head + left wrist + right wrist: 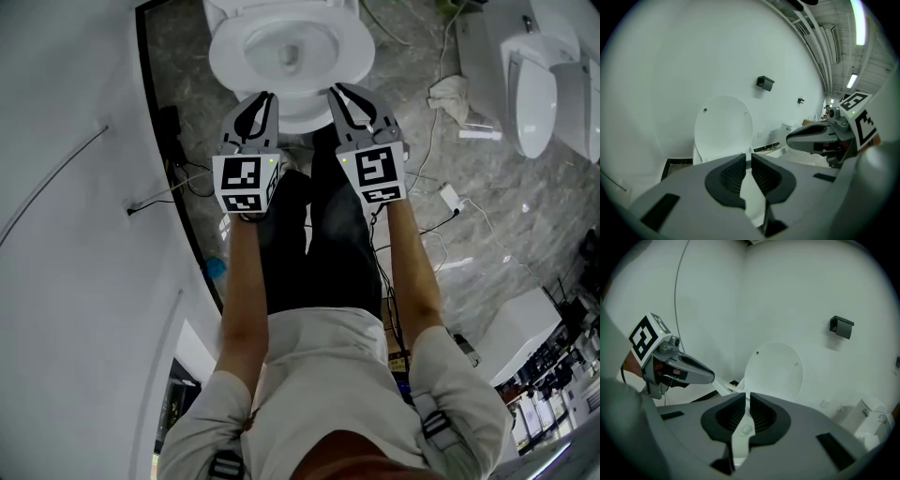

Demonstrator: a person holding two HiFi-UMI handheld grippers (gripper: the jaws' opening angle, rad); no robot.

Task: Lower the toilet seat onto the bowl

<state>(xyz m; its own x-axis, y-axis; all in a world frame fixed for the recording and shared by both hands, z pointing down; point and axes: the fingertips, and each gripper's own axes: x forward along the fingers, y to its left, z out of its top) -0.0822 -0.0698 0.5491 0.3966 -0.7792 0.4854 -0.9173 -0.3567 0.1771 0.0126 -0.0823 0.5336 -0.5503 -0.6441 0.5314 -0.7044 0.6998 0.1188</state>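
While the lid (774,369) stands upright, right hand-held gripper (746,397): grasping the toilet seat (742,437) by its near edge
left hand-held gripper (748,158): clenched on nothing, just left of it

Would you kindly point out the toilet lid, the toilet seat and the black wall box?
toilet lid (723,129), left gripper view, flat middle.
toilet seat (354,49), head view, ring's surface.
black wall box (842,327), right gripper view, front face.

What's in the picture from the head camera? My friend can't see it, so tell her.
Looking down from above, a person holds a left gripper and a right gripper side by side, tips at the front rim of a white toilet. Grey stone floor, cables and more white fixtures lie to the right.
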